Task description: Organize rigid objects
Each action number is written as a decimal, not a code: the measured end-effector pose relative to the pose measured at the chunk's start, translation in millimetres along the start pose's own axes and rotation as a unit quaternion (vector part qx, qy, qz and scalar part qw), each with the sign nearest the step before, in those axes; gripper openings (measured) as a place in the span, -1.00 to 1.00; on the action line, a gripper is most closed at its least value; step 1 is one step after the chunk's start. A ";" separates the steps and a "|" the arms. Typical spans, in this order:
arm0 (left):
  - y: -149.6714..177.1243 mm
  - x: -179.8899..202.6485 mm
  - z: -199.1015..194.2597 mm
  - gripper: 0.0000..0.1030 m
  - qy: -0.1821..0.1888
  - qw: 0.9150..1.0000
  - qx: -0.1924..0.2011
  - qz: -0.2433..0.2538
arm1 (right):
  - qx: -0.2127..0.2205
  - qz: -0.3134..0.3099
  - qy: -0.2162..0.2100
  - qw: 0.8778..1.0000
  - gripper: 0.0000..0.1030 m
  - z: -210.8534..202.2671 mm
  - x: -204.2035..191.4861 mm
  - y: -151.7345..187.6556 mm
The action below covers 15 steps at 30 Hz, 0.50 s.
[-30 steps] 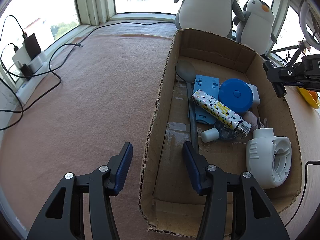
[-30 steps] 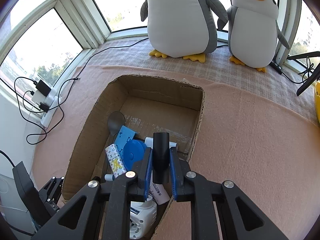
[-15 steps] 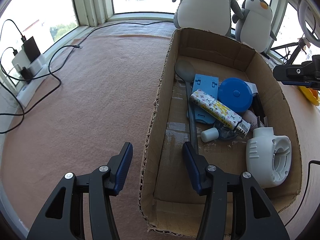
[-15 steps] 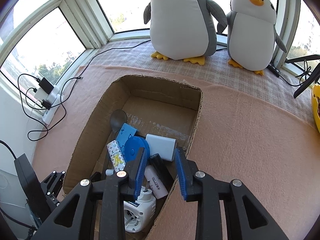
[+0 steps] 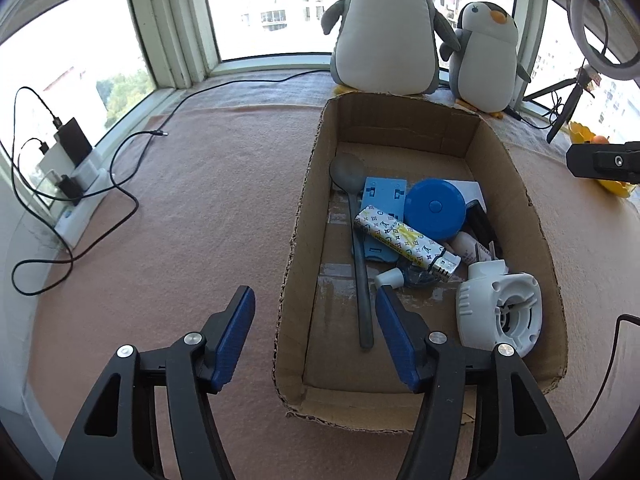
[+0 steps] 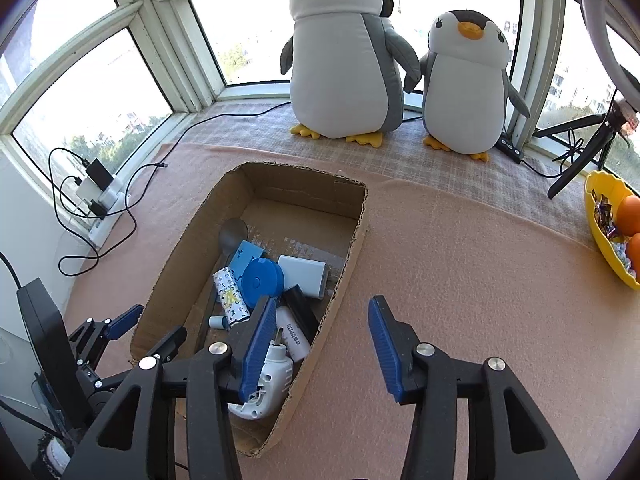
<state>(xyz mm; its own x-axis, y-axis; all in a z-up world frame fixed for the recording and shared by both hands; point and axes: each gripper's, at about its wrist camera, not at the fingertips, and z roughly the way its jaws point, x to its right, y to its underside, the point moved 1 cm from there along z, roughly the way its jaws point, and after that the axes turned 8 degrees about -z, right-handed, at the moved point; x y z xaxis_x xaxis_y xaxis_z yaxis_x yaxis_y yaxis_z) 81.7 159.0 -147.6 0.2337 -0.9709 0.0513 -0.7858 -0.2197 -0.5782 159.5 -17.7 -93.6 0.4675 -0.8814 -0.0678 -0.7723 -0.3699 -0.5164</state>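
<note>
Now both grippers, left gripper [image 5: 312, 328] and right gripper [image 6: 322, 344], hover opening and empty over the cardboard box [image 6: 356, 248], likely needing another loose object, none visible toward three o'clock.

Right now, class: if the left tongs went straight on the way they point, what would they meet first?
Probably the cardboard box's near side wall: the opening, empty left tongs straddle it. Depth is uncertain.

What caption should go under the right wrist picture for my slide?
Right gripper opening, empty, above the cardboard box of small objects, two plush penguins behind.
</note>
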 end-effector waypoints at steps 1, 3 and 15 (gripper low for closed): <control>-1.7 2.5 -7.7 0.26 0.002 1.000 0.008 0.004 | 0.006 -0.001 0.005 1.000 -0.04 -7.2 -0.7 1.2; -4.7 6.5 -23.2 0.28 0.004 1.000 0.024 0.013 | 0.019 -0.003 0.009 1.000 -0.01 -22.7 -2.6 4.1; -14.9 14.2 -108.0 0.41 0.041 0.995 0.086 0.011 | 0.096 -0.012 0.034 0.995 0.33 -109.7 -19.4 23.2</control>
<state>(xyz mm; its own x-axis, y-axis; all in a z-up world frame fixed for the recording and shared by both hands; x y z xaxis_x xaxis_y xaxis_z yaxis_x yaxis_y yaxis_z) 34.8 138.2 -50.4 0.1645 -0.9814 0.0991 -0.6795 -0.1856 -0.7098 85.4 -41.5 -10.6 0.4490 -0.8936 0.0004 -0.6627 -0.3332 -0.6707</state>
